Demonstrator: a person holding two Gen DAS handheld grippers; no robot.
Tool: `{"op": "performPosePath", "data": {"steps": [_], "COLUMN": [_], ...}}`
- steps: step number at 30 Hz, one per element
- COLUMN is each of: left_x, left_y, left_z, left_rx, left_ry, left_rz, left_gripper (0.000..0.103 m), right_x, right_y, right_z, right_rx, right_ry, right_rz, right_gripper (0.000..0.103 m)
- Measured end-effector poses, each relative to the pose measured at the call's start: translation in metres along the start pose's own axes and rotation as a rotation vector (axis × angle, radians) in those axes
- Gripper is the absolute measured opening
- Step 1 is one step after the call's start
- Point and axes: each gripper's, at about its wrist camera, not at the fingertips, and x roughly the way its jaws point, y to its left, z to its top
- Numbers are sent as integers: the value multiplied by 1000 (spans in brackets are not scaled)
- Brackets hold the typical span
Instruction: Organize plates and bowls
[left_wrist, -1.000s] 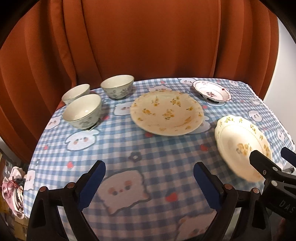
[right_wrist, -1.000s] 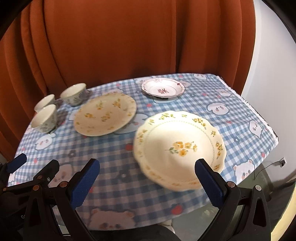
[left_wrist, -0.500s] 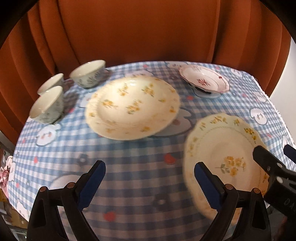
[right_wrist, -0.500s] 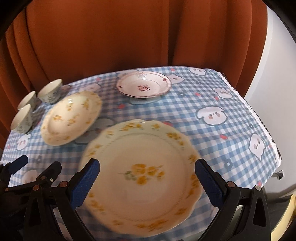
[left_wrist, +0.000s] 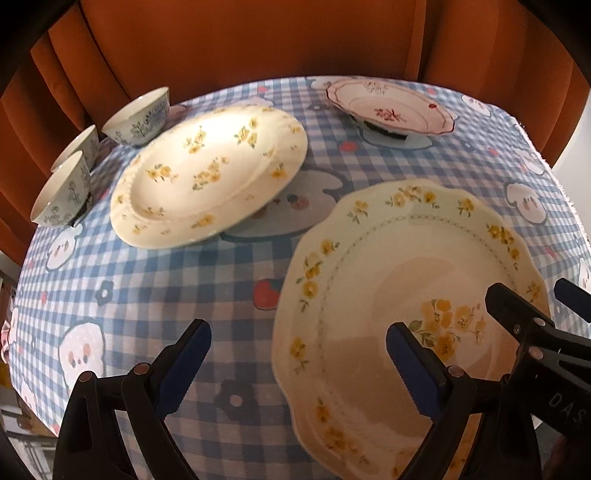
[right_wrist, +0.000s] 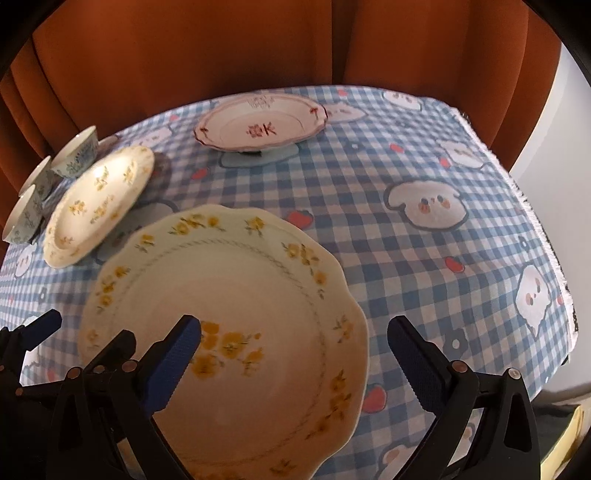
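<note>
Closing on scalloped plate (right_wrist: 229, 332), lower frame; both claws, right gripper (right_wrist: 295, 362) and left gripper (left_wrist: 299, 369), spread wide, empty; next, probably straddle the rim and clench.

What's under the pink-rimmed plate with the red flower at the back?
The pink-rimmed red-flower plate sits raised on a dark stand, only its front edge visible, on the blue checked tablecloth. The rest of the stand is covered.

We see a table (left_wrist: 155, 295) under a blue-and-white checked cloth (right_wrist: 424, 258) printed with white cartoon animals, red strawberries and small flowers. Behind it hangs a rust-orange curtain (left_wrist: 258, 37) in deep folds. At the far right of the right wrist view, a white wall (right_wrist: 554, 118) shows.
</note>
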Motion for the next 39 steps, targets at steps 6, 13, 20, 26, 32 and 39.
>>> {"op": "performPosePath", "data": {"steps": [6, 13, 20, 26, 32, 39], "left_x": [12, 12, 12, 10, 2, -6], "left_y": [-7, -21, -25, -22, -11, 10], "left_z": [1, 6, 8, 6, 3, -1], "left_rx": [-5, 37, 46, 41, 36, 31], "left_ry": [40, 35, 50, 74, 75, 71], "left_rz": [-4, -16, -15, -23, -28, -42], "left_gripper": [87, 81, 80, 80, 80, 80], "right_x": [16, 28, 31, 29, 20, 7], "right_y": [-9, -13, -12, -10, -3, 18], "right_z": [0, 5, 9, 7, 3, -2], "right_rx": [-4, -6, -9, 3, 8, 10], "right_ry": [44, 78, 101, 120, 119, 115], "right_rz": [16, 53, 42, 32, 30, 14], "right_gripper": [92, 71, 67, 67, 67, 67]}}
